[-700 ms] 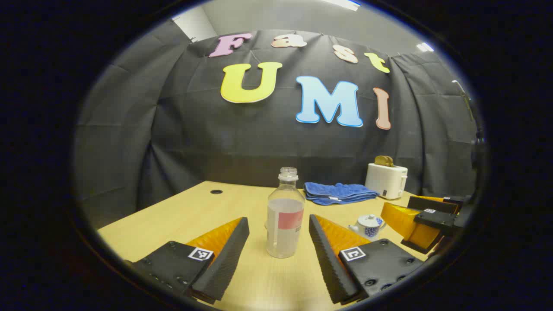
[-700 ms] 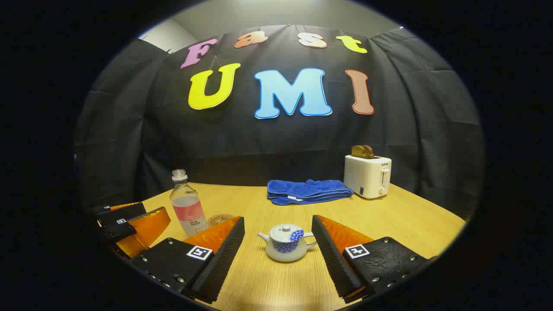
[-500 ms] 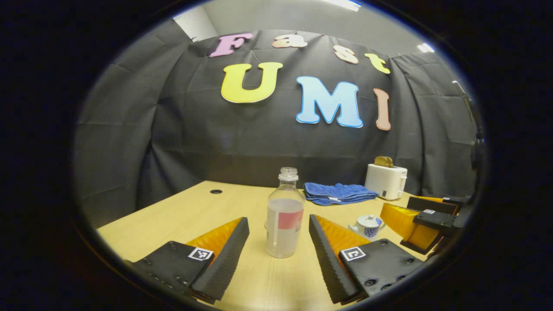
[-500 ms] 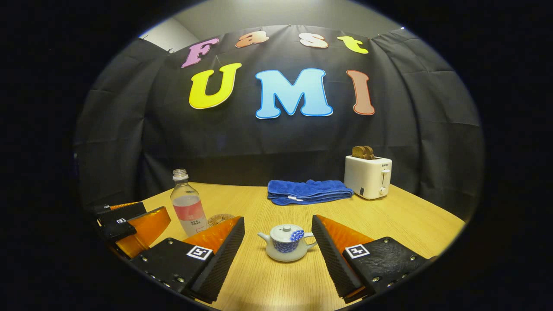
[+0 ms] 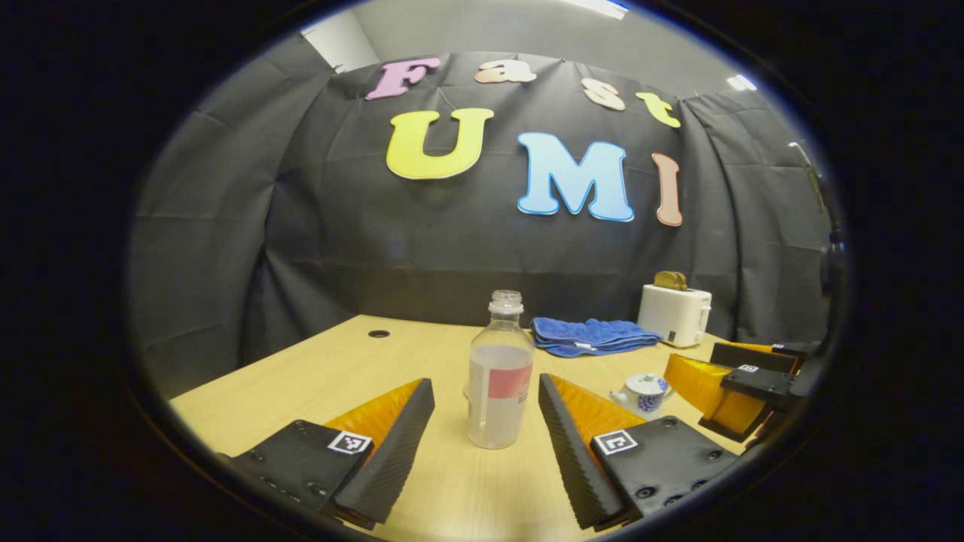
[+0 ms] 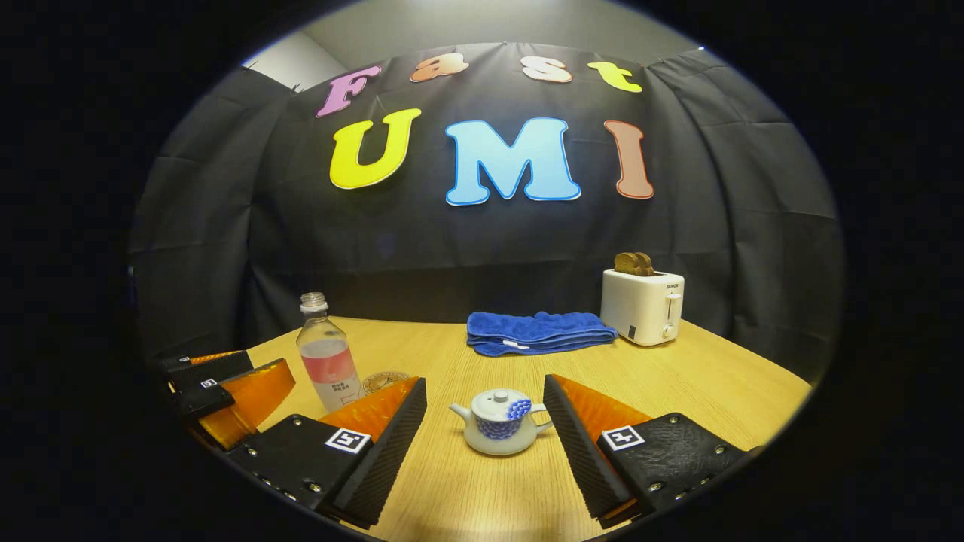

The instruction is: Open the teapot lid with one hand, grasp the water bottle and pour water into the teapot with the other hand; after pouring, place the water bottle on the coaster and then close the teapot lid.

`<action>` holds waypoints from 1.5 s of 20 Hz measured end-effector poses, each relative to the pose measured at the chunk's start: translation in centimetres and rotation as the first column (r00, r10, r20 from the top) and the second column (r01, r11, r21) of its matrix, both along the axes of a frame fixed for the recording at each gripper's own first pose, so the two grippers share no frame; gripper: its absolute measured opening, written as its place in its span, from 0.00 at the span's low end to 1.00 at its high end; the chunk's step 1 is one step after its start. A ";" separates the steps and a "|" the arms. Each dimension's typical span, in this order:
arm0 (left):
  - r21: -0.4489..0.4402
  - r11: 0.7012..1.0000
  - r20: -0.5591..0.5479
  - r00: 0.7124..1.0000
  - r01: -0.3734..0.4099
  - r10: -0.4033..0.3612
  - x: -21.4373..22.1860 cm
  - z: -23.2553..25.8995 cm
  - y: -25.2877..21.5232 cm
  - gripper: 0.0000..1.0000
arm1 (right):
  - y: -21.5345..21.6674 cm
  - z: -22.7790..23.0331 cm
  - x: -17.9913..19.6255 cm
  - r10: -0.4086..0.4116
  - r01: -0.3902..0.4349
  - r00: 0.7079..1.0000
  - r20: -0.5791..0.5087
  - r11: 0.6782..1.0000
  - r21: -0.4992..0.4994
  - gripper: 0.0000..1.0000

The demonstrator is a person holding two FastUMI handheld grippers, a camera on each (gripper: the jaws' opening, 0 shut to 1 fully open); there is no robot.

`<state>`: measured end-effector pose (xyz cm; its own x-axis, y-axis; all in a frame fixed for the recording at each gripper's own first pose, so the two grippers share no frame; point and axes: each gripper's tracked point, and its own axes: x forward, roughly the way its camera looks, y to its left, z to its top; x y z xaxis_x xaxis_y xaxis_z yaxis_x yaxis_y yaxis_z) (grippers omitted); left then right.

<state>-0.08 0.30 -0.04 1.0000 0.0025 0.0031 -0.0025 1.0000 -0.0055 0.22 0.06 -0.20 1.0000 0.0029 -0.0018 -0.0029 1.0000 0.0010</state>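
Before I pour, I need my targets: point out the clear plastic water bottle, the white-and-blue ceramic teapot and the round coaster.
clear plastic water bottle (image 5: 497,391), left gripper view, label
white-and-blue ceramic teapot (image 6: 500,429), right gripper view, belly
round coaster (image 6: 382,381), right gripper view, top face

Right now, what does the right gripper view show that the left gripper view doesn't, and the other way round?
Right gripper view: the coaster lies plainly beside the water bottle, and the right gripper, fingers open, flanks the teapot without touching it. Left gripper view: a round hole in the far part of the table, and the left gripper, fingers open, flanks the water bottle without touching it. Shared: water bottle, teapot with lid on, folded blue towel, white toaster holding toast, wooden table.
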 end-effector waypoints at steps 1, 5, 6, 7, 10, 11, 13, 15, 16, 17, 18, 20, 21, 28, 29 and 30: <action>0.000 1.000 0.001 1.000 -0.001 0.001 0.0 0.1 0.0 0.92 | 0.0 -0.1 0.0 0.000 0.000 1.000 -0.001 1.000 0.000 0.96; 0.002 1.000 0.000 1.000 -0.004 0.004 -0.1 0.0 0.1 0.92 | -0.1 -0.3 0.7 -0.004 0.004 1.000 -0.005 1.000 -0.012 0.96; 0.002 1.000 0.000 1.000 -0.006 0.006 0.0 0.0 0.3 0.92 | -0.1 -0.3 1.0 -0.004 0.004 1.000 -0.006 1.000 -0.012 0.96; 0.002 1.000 0.000 1.000 -0.008 0.008 -0.1 0.0 0.4 0.92 | -0.3 -0.4 1.4 -0.005 0.004 1.000 -0.007 1.000 -0.011 0.96; -0.003 1.000 0.001 1.000 -0.013 0.013 -0.2 0.0 0.7 0.92 | -0.8 -0.7 2.8 -0.021 0.021 1.000 -0.016 1.000 -0.007 0.88; -0.002 1.000 0.001 1.000 -0.015 0.015 -0.2 0.1 0.9 0.92 | -0.9 -0.9 3.2 -0.025 0.024 1.000 -0.018 1.000 -0.009 0.88; 0.004 1.000 0.002 1.000 -0.022 0.022 -0.2 0.1 1.2 0.92 | -1.1 -1.3 4.0 -0.032 0.032 0.999 -0.026 0.999 -0.013 0.82; 0.005 1.000 0.002 1.000 -0.027 0.027 -0.2 0.1 1.4 0.92 | -1.1 -1.7 4.7 -0.029 0.029 0.999 -0.038 0.999 -0.015 0.77; 0.004 1.000 0.000 1.000 -0.028 0.028 -0.2 0.0 1.4 0.92 | -1.0 -1.8 5.0 -0.028 0.027 0.999 -0.040 0.999 -0.018 0.74; 0.003 1.000 -0.001 1.000 -0.029 0.029 -0.1 -0.1 1.5 0.92 | -1.2 -2.2 5.4 -0.034 0.033 0.998 -0.045 0.999 -0.021 0.73; 0.002 1.000 -0.003 1.000 -0.030 0.030 0.0 -0.1 1.5 0.92 | -1.1 -2.1 5.5 -0.026 0.026 0.999 -0.046 0.999 -0.020 0.64; 0.000 1.000 -0.004 1.000 -0.031 0.031 -0.1 -0.2 1.6 0.92 | -0.8 -2.3 6.2 -0.018 0.017 0.999 -0.043 0.999 -0.027 0.56; 0.001 0.999 -0.006 0.999 -0.032 0.032 0.1 -0.2 1.6 0.92 | -1.1 -2.5 6.5 -0.029 0.027 0.998 -0.047 0.999 -0.034 0.56; 0.003 0.999 -0.009 0.999 -0.038 0.038 0.3 -0.4 1.8 0.92 | -1.2 -3.7 7.7 -0.029 0.026 0.997 -0.075 0.999 -0.039 0.33; 0.001 0.999 -0.010 0.999 -0.039 0.039 0.3 -0.4 1.9 0.92 | -1.3 -4.1 7.8 -0.033 0.029 0.996 -0.083 0.999 -0.044 0.31; -0.002 0.999 -0.011 0.999 -0.039 0.039 0.3 -0.4 1.9 0.92 | -1.2 -4.1 7.9 -0.029 0.025 0.996 -0.084 0.999 -0.047 0.31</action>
